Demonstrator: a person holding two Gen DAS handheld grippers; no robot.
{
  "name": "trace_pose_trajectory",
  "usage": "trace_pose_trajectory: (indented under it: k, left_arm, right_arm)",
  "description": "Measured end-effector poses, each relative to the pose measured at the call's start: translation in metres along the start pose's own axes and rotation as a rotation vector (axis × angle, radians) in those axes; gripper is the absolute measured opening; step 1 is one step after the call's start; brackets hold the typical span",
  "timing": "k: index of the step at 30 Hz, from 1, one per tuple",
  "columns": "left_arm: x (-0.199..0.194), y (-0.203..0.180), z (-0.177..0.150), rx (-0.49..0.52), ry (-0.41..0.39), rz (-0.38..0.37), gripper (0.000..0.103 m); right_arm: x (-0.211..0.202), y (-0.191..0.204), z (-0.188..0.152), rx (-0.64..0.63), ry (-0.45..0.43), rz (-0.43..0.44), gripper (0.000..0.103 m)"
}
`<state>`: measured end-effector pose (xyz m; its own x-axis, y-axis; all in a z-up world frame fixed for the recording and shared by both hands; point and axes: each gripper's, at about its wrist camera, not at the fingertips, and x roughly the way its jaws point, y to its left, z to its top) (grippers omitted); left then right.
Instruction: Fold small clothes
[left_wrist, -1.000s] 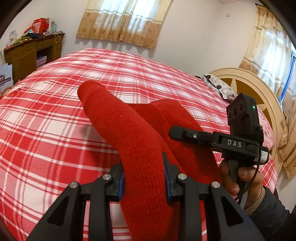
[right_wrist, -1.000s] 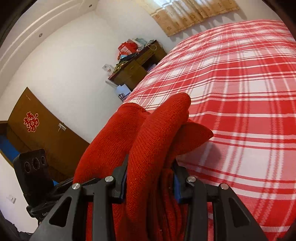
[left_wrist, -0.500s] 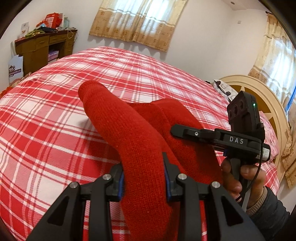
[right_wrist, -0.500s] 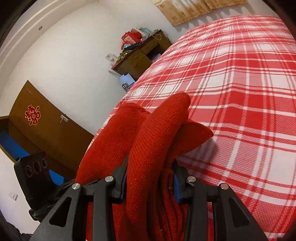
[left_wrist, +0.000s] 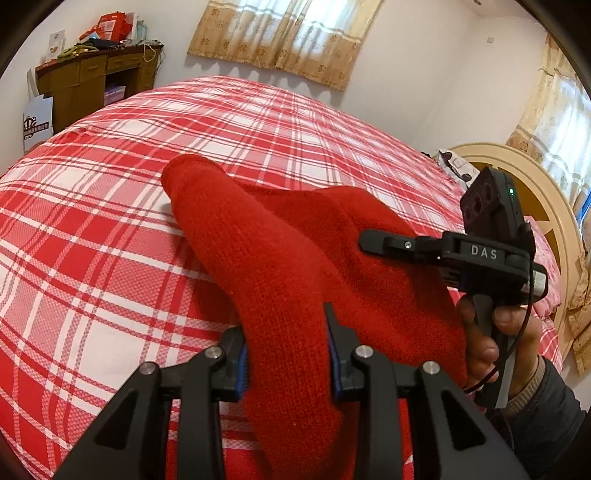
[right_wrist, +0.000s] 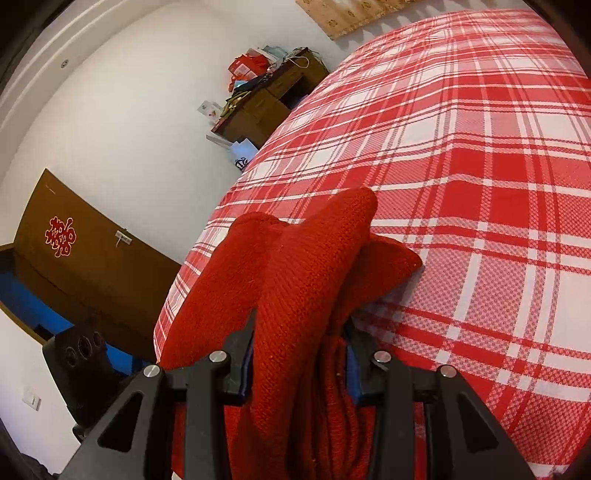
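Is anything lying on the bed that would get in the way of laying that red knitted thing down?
Nothing visible does. Both the left tongs and the right tongs are shut on the red knitted garment, and the stretch of plaid bedspread ahead of it shows only bare cloth.

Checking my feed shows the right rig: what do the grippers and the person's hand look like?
Both grippers are matte black with silver pivot bolts and blue finger pads. The right gripper carries white "DAS" lettering, a dark three-lens sensor box with a green light, and a thin black cable. The bare right hand emerges from a dark sleeve with tan cuff.
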<state>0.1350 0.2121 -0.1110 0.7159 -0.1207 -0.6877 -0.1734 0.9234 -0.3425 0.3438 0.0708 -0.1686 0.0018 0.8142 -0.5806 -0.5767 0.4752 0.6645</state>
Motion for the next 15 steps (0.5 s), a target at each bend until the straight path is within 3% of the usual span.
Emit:
trace_pose_trajectory:
  k: [9, 15]
  left_arm:
    - [0.006, 0.008, -0.005, -0.011, -0.002, -0.008, 0.034]
    - [0.009, 0.012, -0.009, -0.012, -0.005, -0.004, 0.041]
  right_arm:
    - [0.004, -0.012, -0.002, 0.034, 0.005, -0.042, 0.040]
    - [0.003, -0.016, -0.006, 0.051, 0.010, -0.062, 0.042]
